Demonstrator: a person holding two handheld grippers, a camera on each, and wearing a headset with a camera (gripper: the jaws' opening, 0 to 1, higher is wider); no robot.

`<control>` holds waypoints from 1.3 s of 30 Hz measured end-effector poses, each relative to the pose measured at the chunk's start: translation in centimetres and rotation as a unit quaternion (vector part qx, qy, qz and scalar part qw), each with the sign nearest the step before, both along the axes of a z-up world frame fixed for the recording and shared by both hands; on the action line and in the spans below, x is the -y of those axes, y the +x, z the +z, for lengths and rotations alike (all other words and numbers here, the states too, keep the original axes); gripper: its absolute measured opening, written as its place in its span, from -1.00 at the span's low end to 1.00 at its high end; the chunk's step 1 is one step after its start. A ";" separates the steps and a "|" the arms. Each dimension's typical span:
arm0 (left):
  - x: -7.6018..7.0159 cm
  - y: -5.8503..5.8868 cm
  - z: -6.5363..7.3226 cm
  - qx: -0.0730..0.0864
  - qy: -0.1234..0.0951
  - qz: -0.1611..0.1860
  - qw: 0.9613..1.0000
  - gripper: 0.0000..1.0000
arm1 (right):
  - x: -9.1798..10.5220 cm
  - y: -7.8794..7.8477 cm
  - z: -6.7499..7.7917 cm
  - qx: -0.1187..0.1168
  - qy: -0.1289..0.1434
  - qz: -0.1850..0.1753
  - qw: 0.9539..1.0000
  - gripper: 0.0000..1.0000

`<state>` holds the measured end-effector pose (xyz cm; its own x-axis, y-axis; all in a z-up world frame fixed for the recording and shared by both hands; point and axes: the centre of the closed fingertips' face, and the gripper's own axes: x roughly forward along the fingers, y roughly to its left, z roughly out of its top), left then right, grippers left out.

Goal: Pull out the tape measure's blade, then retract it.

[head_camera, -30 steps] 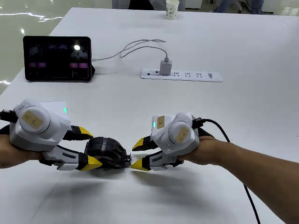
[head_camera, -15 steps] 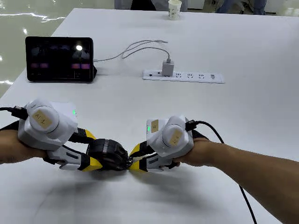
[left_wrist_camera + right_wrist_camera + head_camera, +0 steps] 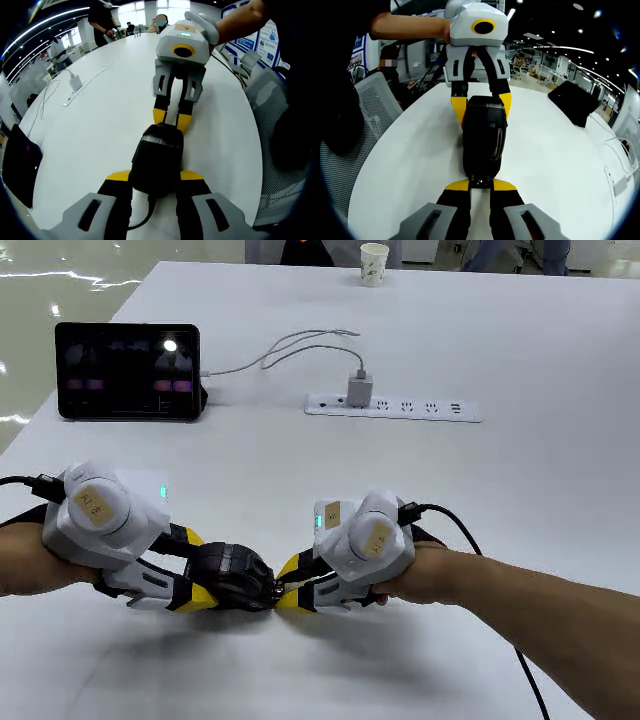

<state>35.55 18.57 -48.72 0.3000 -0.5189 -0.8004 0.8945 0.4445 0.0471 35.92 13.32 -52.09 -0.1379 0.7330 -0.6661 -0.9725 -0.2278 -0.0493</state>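
**Item:** tape measure (image 3: pixel 228 575), black case, lying on the white table (image 3: pixel 520 470) just in front of the person, between the two grippers.

**Hold:**
- The left gripper (image 3: pixel 197 568) is clamping the case across its flanks, its fingers spread about as wide as the body.
- The right gripper (image 3: pixel 287 583) is meeting the case mouth with its fingers drawn narrow. It is apparently pinching the blade's end hook, though the hook is too small to confirm.
- No blade is showing outside the case yet.

**Handling, as judged:**
- The case is looking rigid and fairly dense, with a rubbery shell that should be giving good purchase at the flanks.
- The blade will likely be behaving as thin springy steel: slick, sharp-edged and pulling back hard, so the hook is the place to take it.
- Letting it return slowly is advisable.

**Surroundings:**
- The right gripper's cable (image 3: pixel 470 525) is trailing beside the forearm, near the likely pulling line.
- Farther off, a dark tablet (image 3: pixel 128 370) is standing at the left.
- A power strip (image 3: pixel 392 407) is carrying a charger (image 3: pixel 359 390).
- A paper cup (image 3: pixel 373 262) is sitting at the far edge.
- All of these are well apart from the work and are obstructing nothing.
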 end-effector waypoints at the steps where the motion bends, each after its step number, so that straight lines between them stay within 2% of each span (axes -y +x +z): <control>1: 0.0 0.0 0.0 0.000 0.000 0.000 1.000 -0.45 | 0.0 0.0 0.0 0.000 0.000 0.000 1.000 -0.81; 12: -0.1 -0.1 0.0 -0.005 0.003 -0.007 1.000 -0.48 | 0.1 0.1 -0.1 0.003 -0.003 0.001 1.000 -0.82; 13: -0.4 -0.1 -0.1 -0.001 0.015 -0.012 1.000 -0.50 | 0.1 0.1 -0.1 0.003 -0.004 0.000 1.000 -0.82; 14: -0.1 0.0 -0.1 -0.005 0.005 -0.007 1.000 -0.50 | 0.1 0.2 0.0 0.005 -0.003 0.000 1.000 -0.82; 24: -0.1 0.1 -0.1 -0.003 0.006 -0.013 1.000 -0.50 | 0.3 0.2 0.0 0.000 -0.004 -0.001 1.000 -0.83; 39: 0.0 0.0 -0.1 -0.005 0.008 -0.018 1.000 -0.51 | 1.8 0.4 0.0 0.002 -0.013 -0.001 1.000 -0.83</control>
<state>35.56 18.58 -48.78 0.2741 -0.5169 -0.8110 0.9102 0.4117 0.0452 36.35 11.51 -52.13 -0.1339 0.7158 -0.6853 -0.9727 -0.2271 -0.0471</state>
